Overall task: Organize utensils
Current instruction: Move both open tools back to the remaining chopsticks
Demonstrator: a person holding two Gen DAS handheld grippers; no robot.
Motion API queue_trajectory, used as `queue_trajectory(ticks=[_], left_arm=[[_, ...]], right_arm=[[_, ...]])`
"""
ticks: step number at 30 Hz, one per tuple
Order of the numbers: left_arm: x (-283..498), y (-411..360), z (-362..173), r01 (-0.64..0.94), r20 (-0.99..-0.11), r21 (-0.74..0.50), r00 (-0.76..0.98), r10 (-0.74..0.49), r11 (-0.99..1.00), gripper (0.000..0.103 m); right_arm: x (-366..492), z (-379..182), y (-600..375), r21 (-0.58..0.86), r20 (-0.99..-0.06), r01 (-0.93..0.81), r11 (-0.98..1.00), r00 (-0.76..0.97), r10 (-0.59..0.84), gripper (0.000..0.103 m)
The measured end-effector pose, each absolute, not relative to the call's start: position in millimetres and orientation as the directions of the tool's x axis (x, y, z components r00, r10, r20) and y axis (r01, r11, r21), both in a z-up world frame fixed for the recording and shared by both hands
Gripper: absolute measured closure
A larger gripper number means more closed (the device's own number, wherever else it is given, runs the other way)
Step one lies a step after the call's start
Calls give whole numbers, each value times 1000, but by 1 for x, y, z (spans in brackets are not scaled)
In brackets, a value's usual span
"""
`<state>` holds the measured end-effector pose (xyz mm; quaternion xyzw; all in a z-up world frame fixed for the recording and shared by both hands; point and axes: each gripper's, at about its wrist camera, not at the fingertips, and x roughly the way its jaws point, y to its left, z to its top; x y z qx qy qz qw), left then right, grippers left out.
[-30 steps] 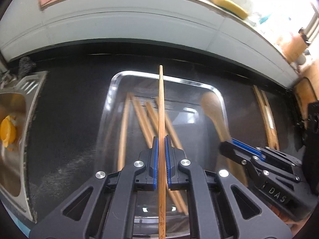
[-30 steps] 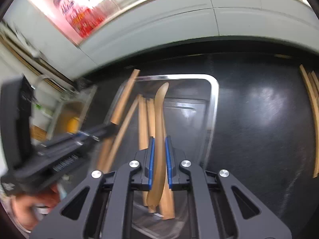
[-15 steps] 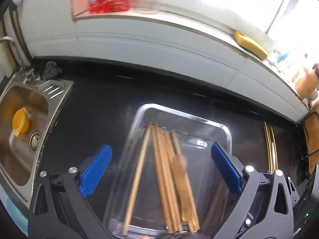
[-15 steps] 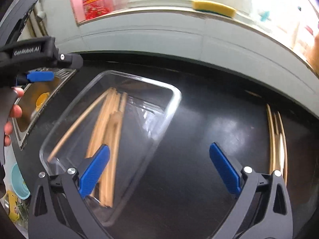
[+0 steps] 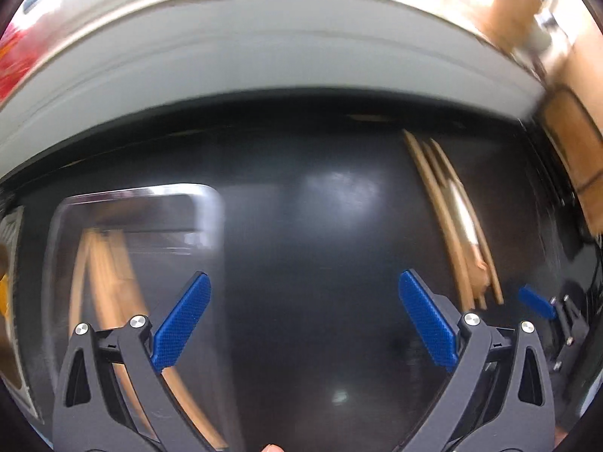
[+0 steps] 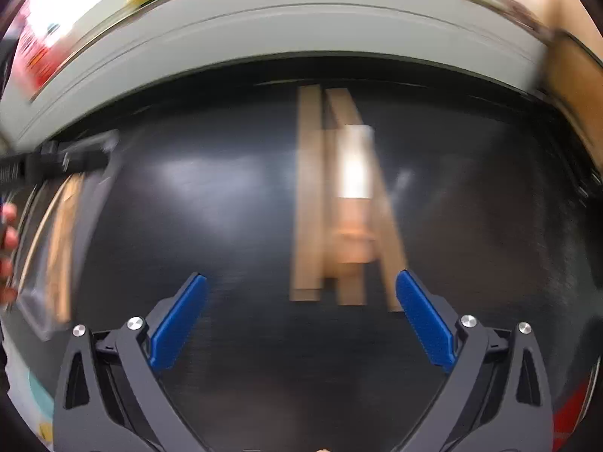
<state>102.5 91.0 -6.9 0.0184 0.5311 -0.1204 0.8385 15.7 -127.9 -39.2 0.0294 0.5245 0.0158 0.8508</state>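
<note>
A clear glass tray [image 5: 215, 233] sits on the black counter at the left and holds several wooden utensils [image 5: 109, 275]. More wooden utensils [image 5: 448, 218] lie loose on the counter to the right; in the right wrist view they [image 6: 339, 203] lie straight ahead, blurred. My left gripper [image 5: 301, 320] is open and empty over the bare counter between tray and loose utensils. My right gripper [image 6: 297, 316] is open and empty, just short of the loose utensils. The tray's edge [image 6: 41, 263] shows at the far left of the right wrist view.
A white tiled wall and ledge [image 5: 264, 56] run along the back of the counter. A wooden board [image 5: 573, 150] stands at the far right. The right gripper's tip [image 5: 539, 301] shows in the left wrist view. The sink edge [image 5: 11, 301] lies left of the tray.
Both grippers let go of their utensils into the tray, opened wide, and have swung right toward the loose utensils on the counter. Both views are now motion-blurred.
</note>
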Motion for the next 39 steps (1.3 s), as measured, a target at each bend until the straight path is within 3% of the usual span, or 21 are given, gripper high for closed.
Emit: queue_trajectory(ticks=[5, 15, 27, 39], left_arm=[[109, 25, -34, 282, -920, -94, 342, -191, 955, 6], [136, -34, -67, 259, -946, -44, 299, -123, 965, 6], [153, -9, -80, 124, -955, -10, 292, -46, 992, 6], [170, -19, -83, 190, -950, 74, 311, 11, 979, 6]], right_arm=[[22, -45, -189, 56, -895, 83, 995, 445, 13, 6], [43, -75, -219, 24, -924, -19, 1000, 382, 29, 6], [70, -87, -228, 75, -919, -84, 994, 381, 101, 6], [96, -94, -215, 26, -907, -142, 989, 413, 83, 6]])
